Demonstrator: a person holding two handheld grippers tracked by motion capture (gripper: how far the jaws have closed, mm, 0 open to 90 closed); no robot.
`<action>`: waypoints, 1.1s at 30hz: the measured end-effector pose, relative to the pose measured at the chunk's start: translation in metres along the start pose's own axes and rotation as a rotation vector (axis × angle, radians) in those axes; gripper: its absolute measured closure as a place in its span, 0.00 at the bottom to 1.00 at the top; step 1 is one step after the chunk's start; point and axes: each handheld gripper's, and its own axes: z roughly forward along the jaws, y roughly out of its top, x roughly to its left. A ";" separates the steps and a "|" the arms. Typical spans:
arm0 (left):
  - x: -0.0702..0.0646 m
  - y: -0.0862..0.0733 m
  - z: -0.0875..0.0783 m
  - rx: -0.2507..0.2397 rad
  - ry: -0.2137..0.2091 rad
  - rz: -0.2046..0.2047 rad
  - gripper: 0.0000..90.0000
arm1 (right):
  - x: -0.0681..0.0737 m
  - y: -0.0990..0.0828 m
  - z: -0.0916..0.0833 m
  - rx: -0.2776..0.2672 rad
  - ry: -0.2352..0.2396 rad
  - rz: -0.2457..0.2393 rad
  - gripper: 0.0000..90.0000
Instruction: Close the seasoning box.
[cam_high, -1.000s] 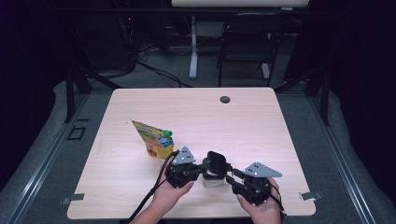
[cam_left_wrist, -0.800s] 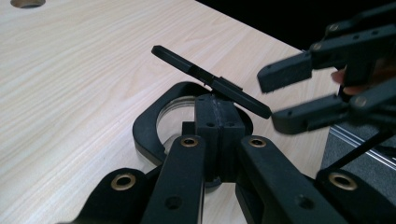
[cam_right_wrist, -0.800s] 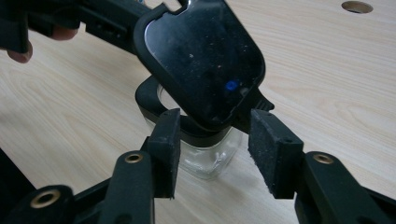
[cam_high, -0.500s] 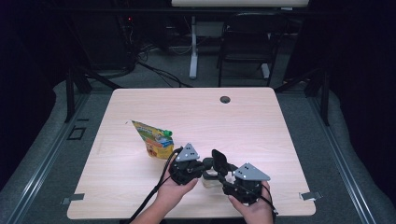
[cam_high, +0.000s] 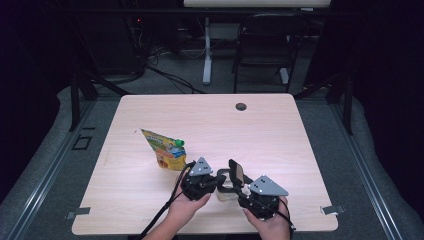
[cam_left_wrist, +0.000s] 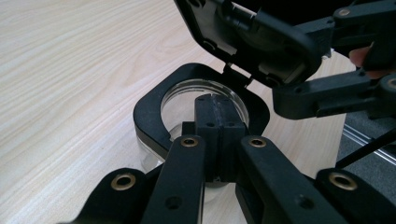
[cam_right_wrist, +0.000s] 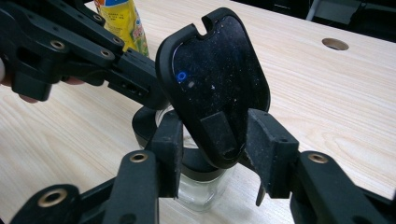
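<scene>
A small glass jar (cam_high: 226, 193) with a black rim (cam_left_wrist: 149, 116) stands near the table's front edge. Its hinged black lid (cam_high: 236, 173) stands swung up. My left gripper (cam_high: 220, 181) comes in from the left. It is shut, and its joined tips (cam_left_wrist: 215, 107) rest on the rim's near side over the jar mouth. My right gripper (cam_high: 240, 187) comes in from the right. Its jaws have just been closing and now sit against both sides of the lid's (cam_right_wrist: 215, 79) lower end, wide apart. The jar glass (cam_right_wrist: 201, 191) shows below them.
A yellow-green food pouch (cam_high: 164, 149) with a green cap stands left of and behind the jar, and it also appears behind the left gripper's arms (cam_right_wrist: 119, 21). A cable hole (cam_high: 241, 106) lies at the table's far middle. A chair and stands are beyond the table.
The right gripper has shifted slightly left, closer to the jar. The lid stays raised and the left gripper keeps its place on the rim.
</scene>
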 end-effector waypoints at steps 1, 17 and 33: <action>-0.001 0.000 0.000 -0.001 0.001 -0.002 1.00 | 0.000 0.000 0.000 0.002 0.001 -0.001 0.66; -0.001 -0.006 0.005 0.006 0.006 0.012 1.00 | -0.008 -0.002 -0.013 -0.023 -0.005 0.039 0.79; -0.005 -0.007 0.007 0.003 -0.013 0.020 1.00 | -0.027 -0.003 -0.017 -0.013 -0.019 0.157 0.92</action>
